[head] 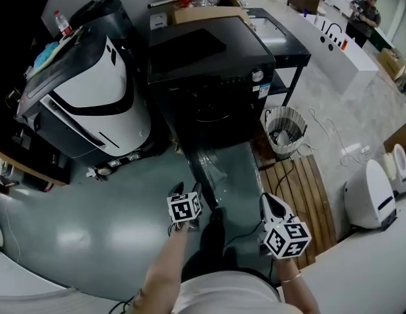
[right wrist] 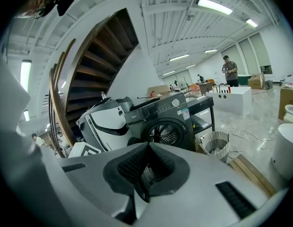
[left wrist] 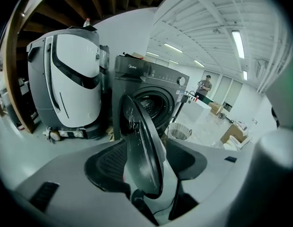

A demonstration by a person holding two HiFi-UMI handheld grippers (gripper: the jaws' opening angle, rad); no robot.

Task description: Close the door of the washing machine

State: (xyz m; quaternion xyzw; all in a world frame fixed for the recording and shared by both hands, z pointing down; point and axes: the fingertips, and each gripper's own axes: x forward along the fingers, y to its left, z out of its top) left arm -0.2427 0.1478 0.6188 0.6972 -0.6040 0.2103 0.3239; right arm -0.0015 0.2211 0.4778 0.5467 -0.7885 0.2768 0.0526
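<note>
The dark front-loading washing machine point(head: 209, 64) stands ahead of the person. A bulky white and grey machine point(head: 92, 97) sits just beside it on the left in the head view. On the right, a slatted wooden platform point(head: 301, 195) lies on the floor, and near the washer's right corner is a wire basket point(head: 285, 131).

The door point(left wrist: 142, 145) is swung wide open, out from the drum opening toward the person. It hangs from the left side of the opening, so the left gripper view meets it nearly edge on, with its round face upright.

The left gripper point(left wrist: 145, 164) has its jaws spread wide. The door's free edge shows in the gap between them, and the pads appear clear of it. Whether anything touches cannot be told. The right gripper point(right wrist: 145, 167) is fully closed with nothing in it. It sits off to the right of the door and points at the washer front.

The left gripper looks the nearer one to the free edge. Closing probably means swinging that edge back toward the drum. Nothing appears to block that arc, though a cable on the floor runs near the platform.
</note>
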